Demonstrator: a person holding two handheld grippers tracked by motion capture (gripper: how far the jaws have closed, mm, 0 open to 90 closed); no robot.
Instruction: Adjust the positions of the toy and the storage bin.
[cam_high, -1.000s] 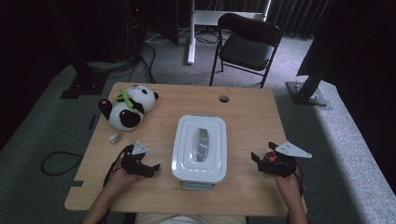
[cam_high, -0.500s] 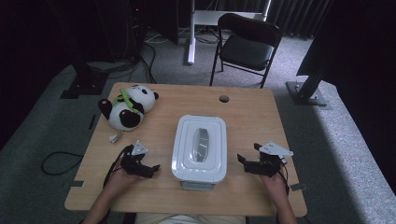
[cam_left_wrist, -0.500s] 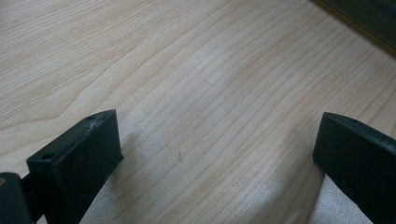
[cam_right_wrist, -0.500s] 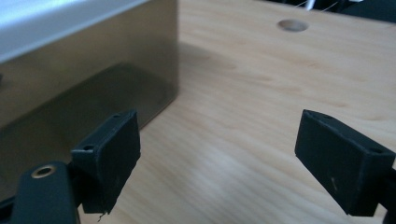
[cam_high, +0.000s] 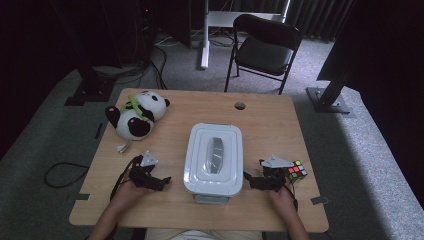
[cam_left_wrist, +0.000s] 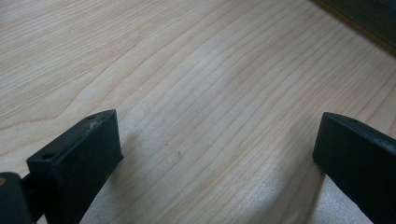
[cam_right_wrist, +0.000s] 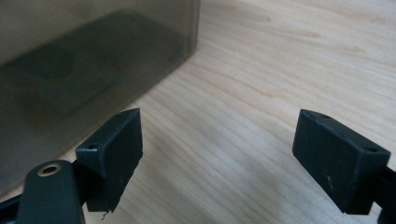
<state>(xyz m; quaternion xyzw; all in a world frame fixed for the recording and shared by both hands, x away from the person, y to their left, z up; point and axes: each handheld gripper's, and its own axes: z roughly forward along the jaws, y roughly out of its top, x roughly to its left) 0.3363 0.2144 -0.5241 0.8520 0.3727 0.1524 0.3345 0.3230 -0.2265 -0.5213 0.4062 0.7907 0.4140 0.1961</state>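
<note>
Approach step, judged: both grippers flank lidded white box (cam_high: 213, 159). Right gripper (cam_right_wrist: 217, 154) jaws wide, empty, box wall just ahead-left. Left gripper (cam_left_wrist: 212, 158) jaws wide, empty, over bare table (cam_left_wrist: 187, 70). Next: close in on box sides, level, symmetric.

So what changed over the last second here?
The right gripper moved left across the table toward the lidded white box, uncovering a colour cube beside it. Its fingers are open, holding nothing. The left gripper, box and toy panda stayed put.
</note>
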